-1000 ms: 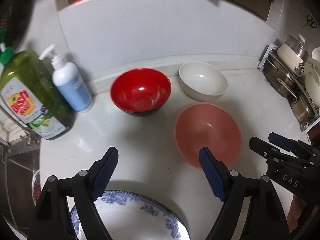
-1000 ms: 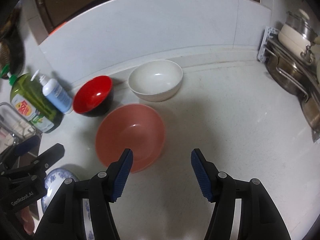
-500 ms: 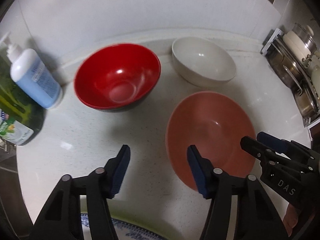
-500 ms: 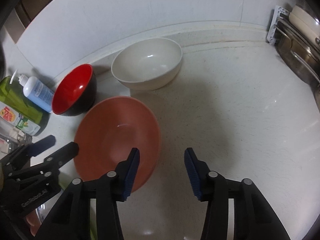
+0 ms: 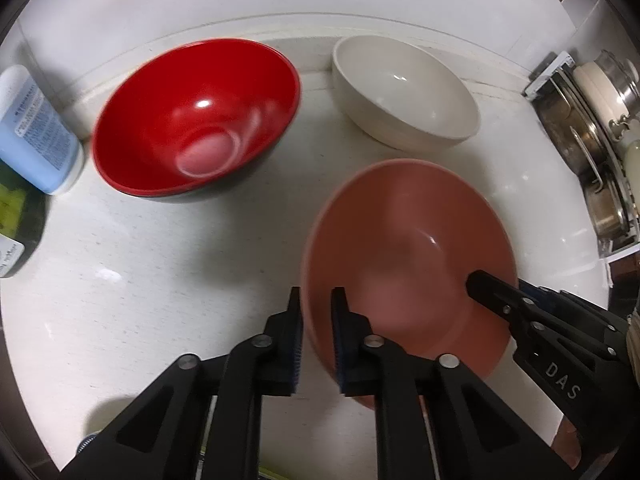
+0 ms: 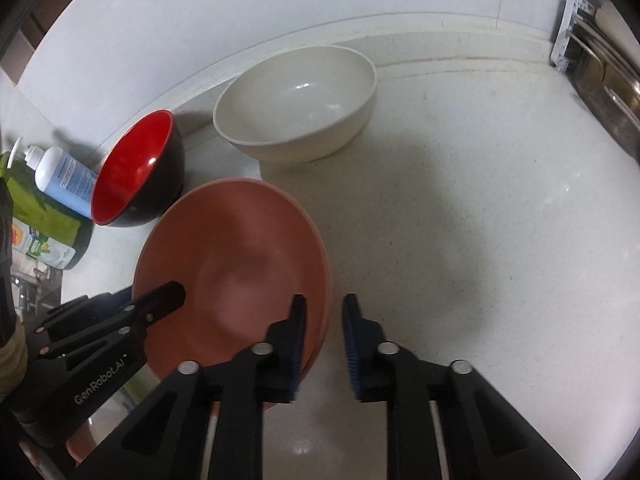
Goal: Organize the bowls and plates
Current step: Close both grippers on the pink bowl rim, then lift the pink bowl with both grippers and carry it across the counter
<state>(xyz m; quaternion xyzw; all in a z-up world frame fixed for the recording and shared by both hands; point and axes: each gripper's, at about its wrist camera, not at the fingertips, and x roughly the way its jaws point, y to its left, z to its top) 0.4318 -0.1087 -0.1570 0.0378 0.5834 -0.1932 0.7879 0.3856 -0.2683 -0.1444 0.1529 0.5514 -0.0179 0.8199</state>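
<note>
White speckled counter (image 5: 160,280) against a pale wall, pot rack (image 5: 592,128) at 3 o'clock in the left wrist view. Three bowls are loose on it and none is nested yet.

Pink bowl (image 5: 408,248) sits nearest me, low centre in both views. Red bowl (image 5: 196,120) is at 10 o'clock of it and white bowl (image 5: 404,92) at 12, both back by the wall. Soap bottle (image 5: 36,132) stands just beside the red bowl at its 9 o'clock.

My left hand-held gripper (image 5: 316,340) straddles the pink bowl's rim at the bowl's 7 o'clock, one pad inside and one outside, jaws nearly together. I read that as clenched on the rim.

My right hand-held gripper (image 6: 324,344) sits on the opposite rim at roughly 4 o'clock, jaws closing. Inner pad is against the bowl wall; a sliver of gap shows at the outer pad, so I'd call that grip not yet seated.

My read on progress: early. Two-handed pickup of the pink bowl is just being set up. It looks widest, so I'd guess it becomes the stack base or gets moved first. All three bowls are left to do. No plate is clearly in view right now.
</note>
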